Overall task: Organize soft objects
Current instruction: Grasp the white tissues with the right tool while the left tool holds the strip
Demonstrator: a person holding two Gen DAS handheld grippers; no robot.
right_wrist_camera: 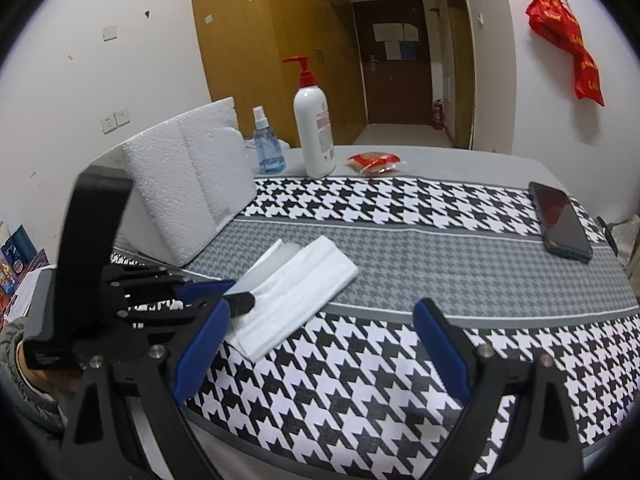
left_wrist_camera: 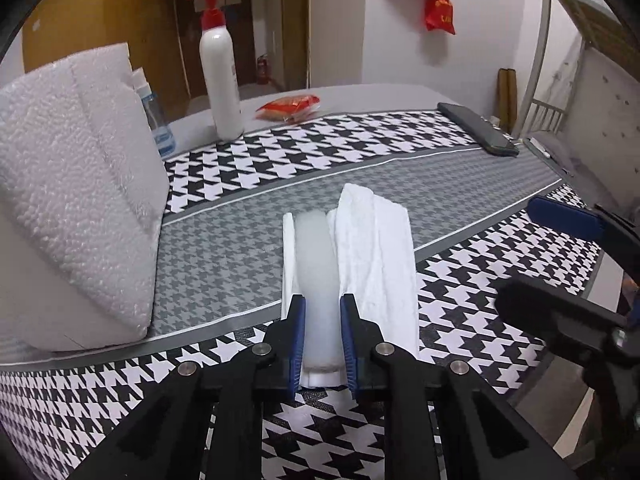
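White walls (right_wrist_camera: 120, 60) surround us, a red banner (right_wrist_camera: 568, 44) hanging on one. Wooden wardrobes (right_wrist_camera: 260, 40) flank a hallway ending at a dark door (right_wrist_camera: 394, 64).

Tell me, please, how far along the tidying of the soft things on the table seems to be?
Early. Nothing looks put away yet. In hand: the left gripper is pinching the translucent foam strip beside the folded white towel. The right gripper hangs open and empty. The towel and the big foam block remain.
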